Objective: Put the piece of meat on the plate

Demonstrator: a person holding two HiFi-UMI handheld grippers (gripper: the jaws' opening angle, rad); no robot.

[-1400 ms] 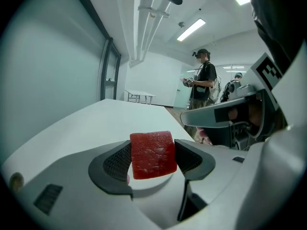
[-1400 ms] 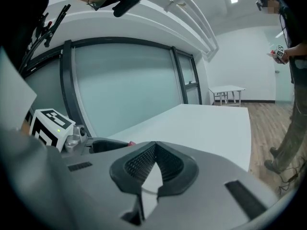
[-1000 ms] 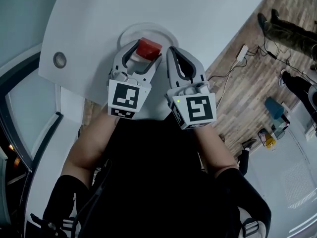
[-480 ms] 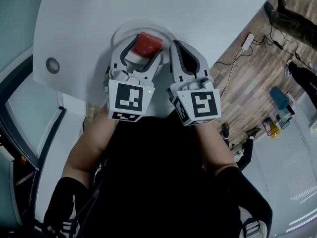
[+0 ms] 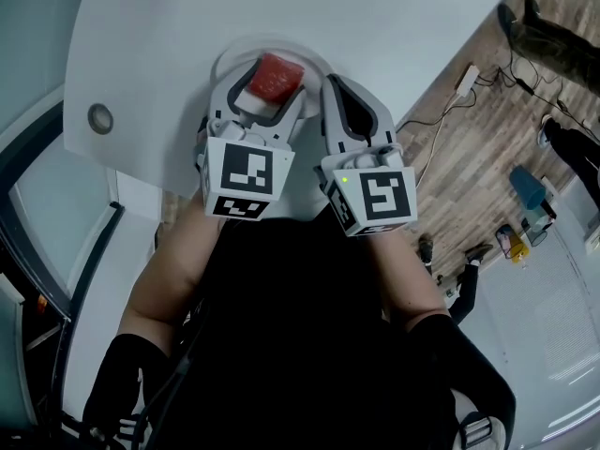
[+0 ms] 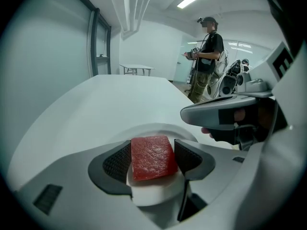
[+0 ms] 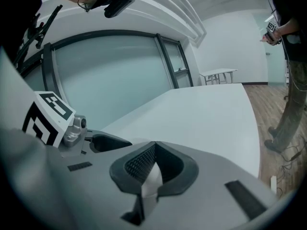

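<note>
- Piece of meat: clamped in the left claw, low over the plate at the surface's near edge.
- Right claw: together, empty.
- We judge that sticking pads could drag it off on release.

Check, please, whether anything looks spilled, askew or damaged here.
Nothing stands out. The red rectangular piece of meat sits squarely in the left gripper, intact, above the round white plate; no spill shows on the white table. The right gripper is shut, empty.
</note>
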